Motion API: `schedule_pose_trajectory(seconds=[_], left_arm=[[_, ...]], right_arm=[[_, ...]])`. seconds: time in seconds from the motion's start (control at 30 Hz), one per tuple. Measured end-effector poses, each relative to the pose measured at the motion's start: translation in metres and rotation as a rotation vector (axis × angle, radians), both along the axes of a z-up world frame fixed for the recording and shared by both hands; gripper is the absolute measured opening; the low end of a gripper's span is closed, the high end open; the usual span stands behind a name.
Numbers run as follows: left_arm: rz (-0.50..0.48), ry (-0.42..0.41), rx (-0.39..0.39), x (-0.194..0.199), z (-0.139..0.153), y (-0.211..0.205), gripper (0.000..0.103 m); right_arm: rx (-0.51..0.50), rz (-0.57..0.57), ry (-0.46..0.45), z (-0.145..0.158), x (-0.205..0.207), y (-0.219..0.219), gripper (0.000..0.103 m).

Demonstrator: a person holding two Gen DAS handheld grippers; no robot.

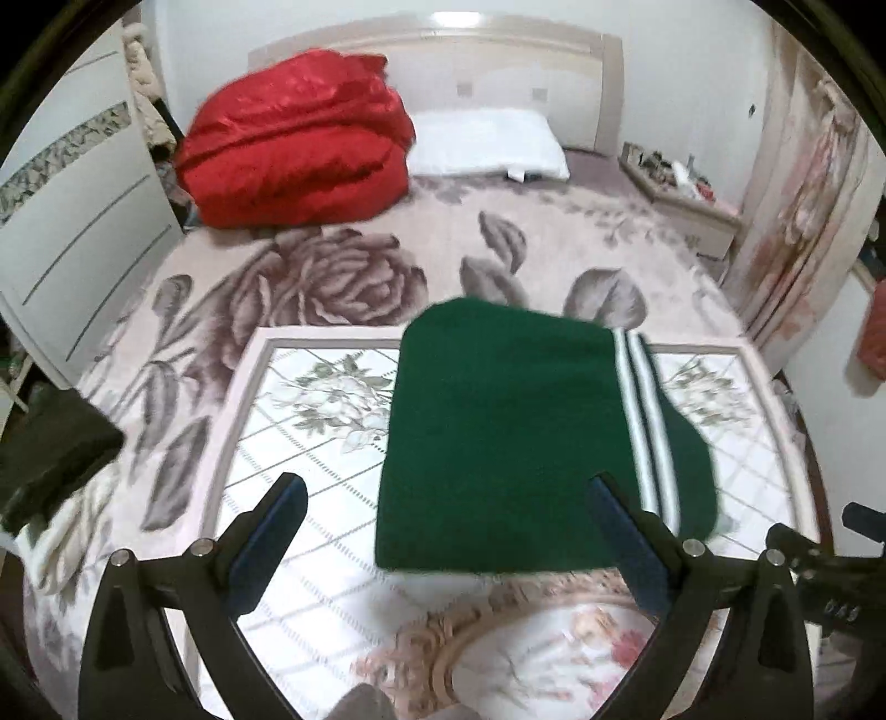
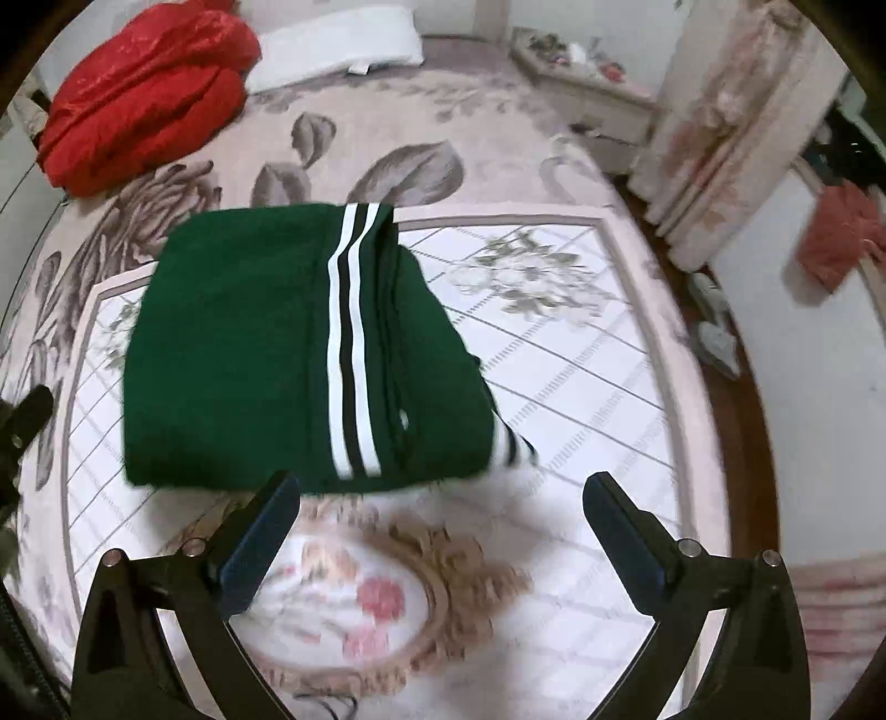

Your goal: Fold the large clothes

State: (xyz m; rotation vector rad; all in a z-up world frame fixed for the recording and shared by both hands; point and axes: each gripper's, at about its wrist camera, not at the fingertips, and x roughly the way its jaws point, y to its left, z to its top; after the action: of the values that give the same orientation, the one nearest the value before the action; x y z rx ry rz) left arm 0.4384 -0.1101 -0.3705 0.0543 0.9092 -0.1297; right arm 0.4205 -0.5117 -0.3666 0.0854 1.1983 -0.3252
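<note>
Floral bedspread [image 1: 332, 266] under your folded green garment [image 2: 232, 343], red quilt [image 1: 293, 144] beyond; your left claw [image 1: 448, 493] and right claw [image 2: 443, 493] both gape wide, holding nothing.

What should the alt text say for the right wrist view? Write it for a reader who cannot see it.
A folded green garment with white stripes lies on a floral mat on a bed, just beyond the open right tool, which holds nothing. A red quilt and a white pillow sit at the far end.
</note>
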Motion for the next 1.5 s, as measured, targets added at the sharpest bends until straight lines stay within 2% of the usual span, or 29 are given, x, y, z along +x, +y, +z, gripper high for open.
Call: schedule_pose_trajectory(seconds=[0.1,0.3,0.43,0.7,0.83,1.03,1.13,1.5], left_arm=[[-0.002,-0.022,-0.001,-0.038,0.044,0.005,0.103],[-0.009,-0.010,-0.037,-0.114,0.128,0.017,0.103],[-0.021,-0.021,-0.027,-0.164,0.177,0.024,0.103],[-0.015,-0.060,-0.016,-0.251,0.268,0.043,0.103],[-0.009,-0.093,-0.022,-0.283,0.301,0.050,0.103],[-0.021,-0.139,-0.029,-0.318,0.336,0.050,0.103],[-0.023,-0.159,-0.028,-0.325,0.344,0.050,0.103],[0.002,-0.191,-0.038,-0.346,0.357,0.054,0.103]], right_arm=[[-0.021,-0.014,-0.044,0.046,-0.037,0.010,0.103],[-0.107,0.003,-0.176,0.166,-0.118,0.047,0.103],[-0.139,0.011,-0.226,0.236,-0.172,0.067,0.103],[-0.127,0.032,-0.289,0.347,-0.272,0.097,0.103],[-0.114,0.055,-0.344,0.399,-0.318,0.113,0.103],[-0.132,0.071,-0.425,0.452,-0.364,0.127,0.103],[-0.146,0.074,-0.446,0.469,-0.379,0.128,0.103],[-0.159,0.077,-0.476,0.495,-0.407,0.126,0.103]])
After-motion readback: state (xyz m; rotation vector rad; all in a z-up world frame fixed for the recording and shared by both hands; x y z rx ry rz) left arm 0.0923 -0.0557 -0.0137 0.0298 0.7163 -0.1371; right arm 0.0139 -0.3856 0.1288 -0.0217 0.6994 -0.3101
